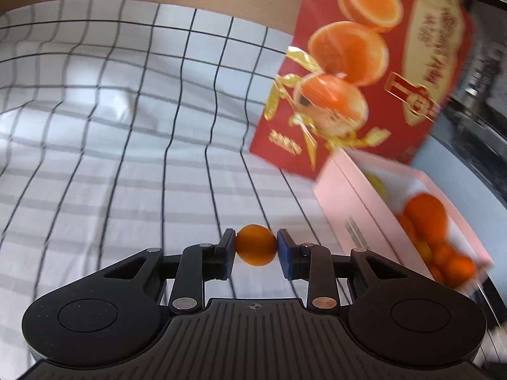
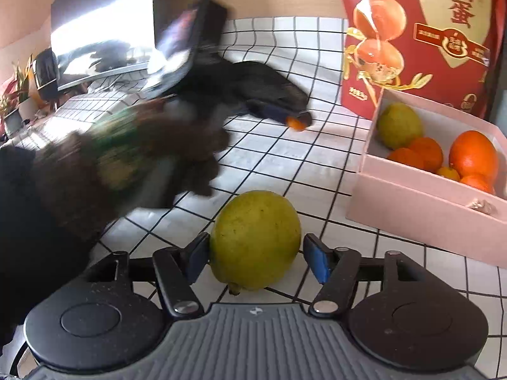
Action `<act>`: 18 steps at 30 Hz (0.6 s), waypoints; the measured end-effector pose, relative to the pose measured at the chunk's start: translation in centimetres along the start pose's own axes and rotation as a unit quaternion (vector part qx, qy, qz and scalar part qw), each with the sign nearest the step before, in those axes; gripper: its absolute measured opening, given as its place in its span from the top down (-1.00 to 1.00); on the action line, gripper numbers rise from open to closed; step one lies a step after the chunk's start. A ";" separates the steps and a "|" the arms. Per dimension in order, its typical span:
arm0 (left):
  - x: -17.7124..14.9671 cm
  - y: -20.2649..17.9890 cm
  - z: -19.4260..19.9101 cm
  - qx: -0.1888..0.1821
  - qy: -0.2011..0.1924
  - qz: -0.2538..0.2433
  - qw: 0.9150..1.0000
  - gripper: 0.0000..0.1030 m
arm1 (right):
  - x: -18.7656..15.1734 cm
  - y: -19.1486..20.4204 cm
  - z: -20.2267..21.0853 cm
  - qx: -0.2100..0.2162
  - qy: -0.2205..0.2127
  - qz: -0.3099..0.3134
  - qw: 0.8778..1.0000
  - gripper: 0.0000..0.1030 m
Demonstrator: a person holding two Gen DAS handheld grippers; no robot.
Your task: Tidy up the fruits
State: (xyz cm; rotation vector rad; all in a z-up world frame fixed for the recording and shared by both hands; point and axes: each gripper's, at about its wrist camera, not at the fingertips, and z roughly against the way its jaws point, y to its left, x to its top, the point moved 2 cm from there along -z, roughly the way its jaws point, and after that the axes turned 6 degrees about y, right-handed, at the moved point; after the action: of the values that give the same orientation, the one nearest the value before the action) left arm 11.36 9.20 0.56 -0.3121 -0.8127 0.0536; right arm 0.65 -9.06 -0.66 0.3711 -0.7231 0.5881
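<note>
A small orange fruit [image 1: 256, 245] sits between the blue pads of my left gripper [image 1: 256, 247], which is shut on it above the checked cloth [image 1: 126, 133]. The right wrist view shows that gripper [image 2: 298, 120] from afar, blurred, with the same orange fruit [image 2: 294, 123] at its tip. A large yellow-green citrus [image 2: 255, 240] rests on the cloth between the fingers of my right gripper [image 2: 256, 248]. The jaws are open, with a gap at the right pad [image 2: 317, 261]. A pink box [image 2: 412, 196] at the right holds several oranges [image 2: 473, 153] and another yellow-green fruit [image 2: 399, 125].
A tall red bag [image 2: 427, 31] printed with orange halves stands behind the pink box [image 1: 348, 209], and the same red bag [image 1: 364, 63] shows in the left wrist view. A person's fuzzy brown sleeve [image 2: 142, 158] reaches in blurred from the left. A dark screen [image 2: 101, 15] stands at the back left.
</note>
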 end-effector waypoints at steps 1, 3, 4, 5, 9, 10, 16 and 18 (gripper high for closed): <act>-1.0 -0.1 1.1 -0.007 0.003 0.002 1.000 0.36 | -0.1 -0.1 0.0 -0.003 -0.001 -0.003 1.000 -0.42; -3.2 0.0 3.5 -0.024 0.010 0.011 1.000 0.36 | -0.4 -0.5 0.2 -0.009 -0.005 -0.005 1.000 -0.52; -4.4 0.1 4.6 -0.031 0.010 0.019 0.999 0.36 | -0.5 -0.6 0.3 -0.009 -0.007 -0.006 1.000 -0.55; -5.5 0.2 5.8 -0.035 0.006 0.028 0.999 0.36 | -0.8 -1.0 0.5 -0.007 -0.009 -0.009 1.000 -0.61; -9.1 -0.1 9.4 -0.030 -0.038 0.023 0.999 0.36 | -1.8 -2.3 1.0 0.008 -0.011 -0.041 0.999 -0.67; -9.6 -0.1 10.1 -0.031 -0.051 0.023 0.998 0.36 | -2.0 -2.6 1.0 0.011 -0.011 -0.048 0.999 -0.67; -10.9 0.6 11.0 -0.054 -0.086 0.058 0.993 0.36 | -2.6 -2.2 1.2 0.003 -0.005 -0.040 0.999 -0.68; -11.0 0.9 10.9 -0.045 -0.090 0.065 0.993 0.36 | -2.3 -1.5 0.7 0.003 0.001 -0.028 1.000 -0.68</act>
State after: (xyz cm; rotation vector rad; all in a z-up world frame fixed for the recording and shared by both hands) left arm -3.99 10.94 -0.47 -0.4496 -0.9737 0.1696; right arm -0.19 -11.41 -2.03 0.3944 -0.7066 0.5386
